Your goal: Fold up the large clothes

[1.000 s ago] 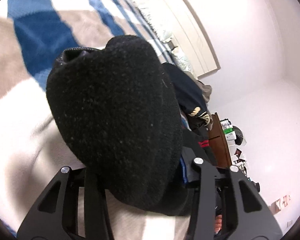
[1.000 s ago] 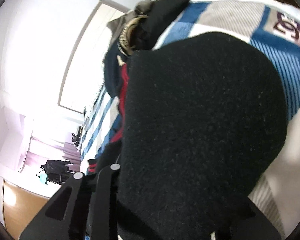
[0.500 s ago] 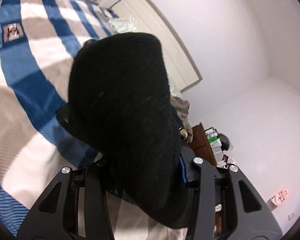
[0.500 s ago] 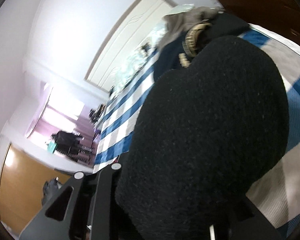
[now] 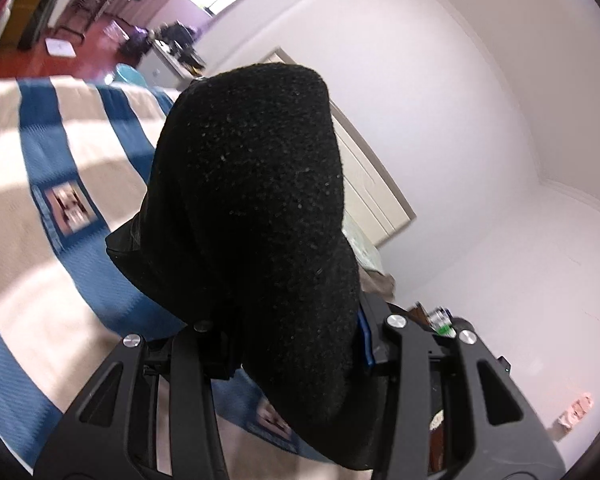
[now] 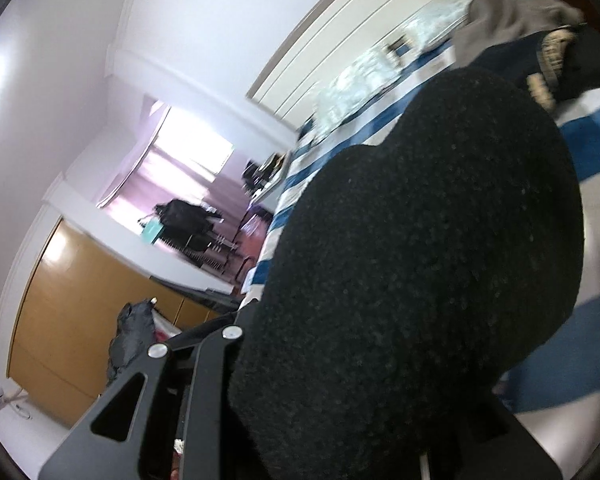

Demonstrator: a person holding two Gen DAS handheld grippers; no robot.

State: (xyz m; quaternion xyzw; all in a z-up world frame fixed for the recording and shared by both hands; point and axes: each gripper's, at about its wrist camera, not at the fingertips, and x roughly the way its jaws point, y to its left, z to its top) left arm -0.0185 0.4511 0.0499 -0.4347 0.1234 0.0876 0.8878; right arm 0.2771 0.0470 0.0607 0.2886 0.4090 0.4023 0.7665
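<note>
Left gripper (image 5: pixel 296 344): its jaws were clamped on a thick fold of the black fleece garment (image 5: pixel 256 216), which bulged up between the two black fingers and hid their tips.
Right gripper (image 6: pixel 340 380): closed on another bunch of the same black fleece garment (image 6: pixel 428 264); only the left finger's linkage showed, the other side was buried under cloth.
Garment against the grippers: the fleece filled the middle of both wrist views, rising from the jaws and draping forward over them. A thin dark flap hung off the left side of the bundle in the left wrist view.
Surface below: a bedspread (image 5: pixel 40 248) in blue, cream and beige checks with small square emblems lay under and beyond the garment, bare on the left of the left wrist view.
Bedspread's far side: a heap of other clothes (image 6: pixel 532 40), dark navy and grey-brown, lay at the upper right of the right wrist view, just beyond the fleece.
Edges: a cream headboard (image 5: pixel 372 176) ran along the bedspread's far side against the white wall.
Open room: past the bedspread's end lay red floor (image 5: pixel 32 60), a wooden wardrobe (image 6: pixel 72 320) and a bright window (image 6: pixel 192 152), well apart from the grippers.
</note>
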